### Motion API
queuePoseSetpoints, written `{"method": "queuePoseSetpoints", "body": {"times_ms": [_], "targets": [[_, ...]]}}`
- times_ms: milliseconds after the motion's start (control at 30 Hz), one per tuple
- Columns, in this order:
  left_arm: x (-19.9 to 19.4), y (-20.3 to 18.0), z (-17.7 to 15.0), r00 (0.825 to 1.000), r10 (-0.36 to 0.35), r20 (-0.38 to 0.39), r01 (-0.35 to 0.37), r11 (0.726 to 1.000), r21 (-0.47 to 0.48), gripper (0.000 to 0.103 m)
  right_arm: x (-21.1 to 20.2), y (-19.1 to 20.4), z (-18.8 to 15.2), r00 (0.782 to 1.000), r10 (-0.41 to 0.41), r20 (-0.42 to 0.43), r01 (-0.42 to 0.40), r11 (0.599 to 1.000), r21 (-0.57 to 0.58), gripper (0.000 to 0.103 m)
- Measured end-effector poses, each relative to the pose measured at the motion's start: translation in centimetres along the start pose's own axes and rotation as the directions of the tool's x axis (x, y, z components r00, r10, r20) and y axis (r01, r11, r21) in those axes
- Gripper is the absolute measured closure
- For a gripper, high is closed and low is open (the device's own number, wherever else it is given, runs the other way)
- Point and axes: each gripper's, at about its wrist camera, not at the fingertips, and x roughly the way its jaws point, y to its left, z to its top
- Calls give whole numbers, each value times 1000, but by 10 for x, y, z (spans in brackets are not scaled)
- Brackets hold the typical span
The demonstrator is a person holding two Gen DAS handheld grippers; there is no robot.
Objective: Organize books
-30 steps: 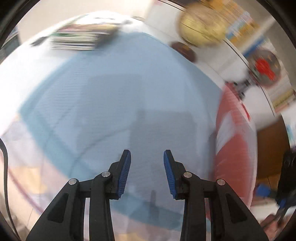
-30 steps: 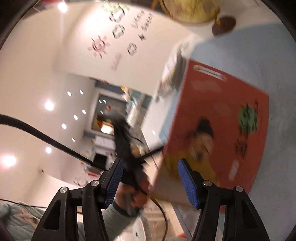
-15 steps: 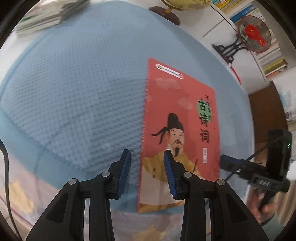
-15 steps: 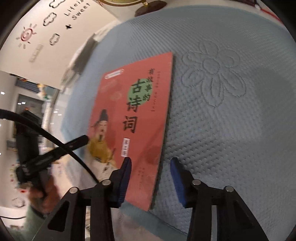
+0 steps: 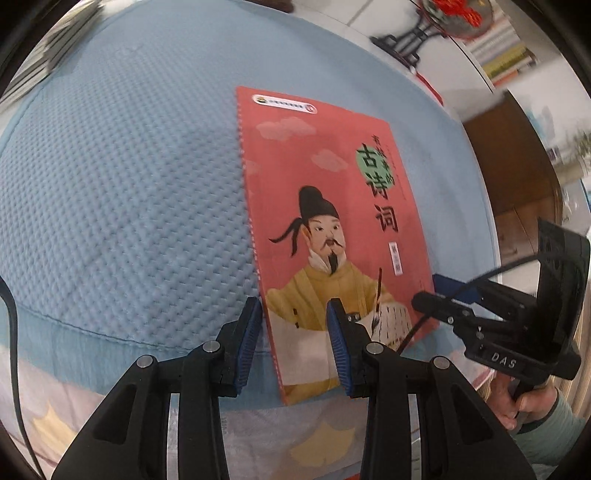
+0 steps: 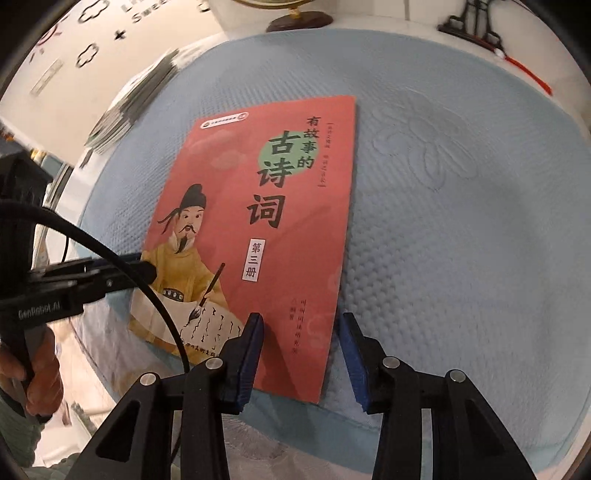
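Observation:
A red book (image 5: 332, 206) with a robed man on its cover lies flat on a blue textured mat (image 5: 122, 192); it also shows in the right wrist view (image 6: 266, 221). My left gripper (image 5: 294, 341) is open over the book's near left corner, its jaws either side of the spine edge. My right gripper (image 6: 301, 354) is open over the book's near right corner, its jaws either side of the right edge. Neither holds anything. A stack of books (image 6: 136, 99) lies at the mat's far left.
A globe's dark base (image 6: 299, 22) and a black stand with a red ornament (image 5: 413, 33) stand behind the mat. The mat's near edge (image 6: 332, 417) drops off below the grippers. A bookshelf (image 5: 506, 59) is at the far right.
Both grippers have come closer to the book's near edge. The right gripper's jaws now stand wider apart and straddle the book's right edge. The book has not moved.

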Motion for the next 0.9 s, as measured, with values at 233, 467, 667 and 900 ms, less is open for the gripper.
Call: {"method": "queuePoseSetpoints", "body": {"times_ms": [233,467,667,900], "targets": [[4,-8,3,1000,-3,-12,4,997,76,70,-2,8,-8,997,-68,41,64,993,102,61],[3,-6,2,1000,-17,-11,17,998,66,70,0,15,-8,995,-86,46,75,975,207,59],[-1,-4,-8,1000,6,7,-6,999,39,67,10,31,1,996,-84,30,78,980,182,52],[1,-13,-10,998,62,15,-62,998,17,67,13,38,1,996,-84,33,79,988,134,51]]}}
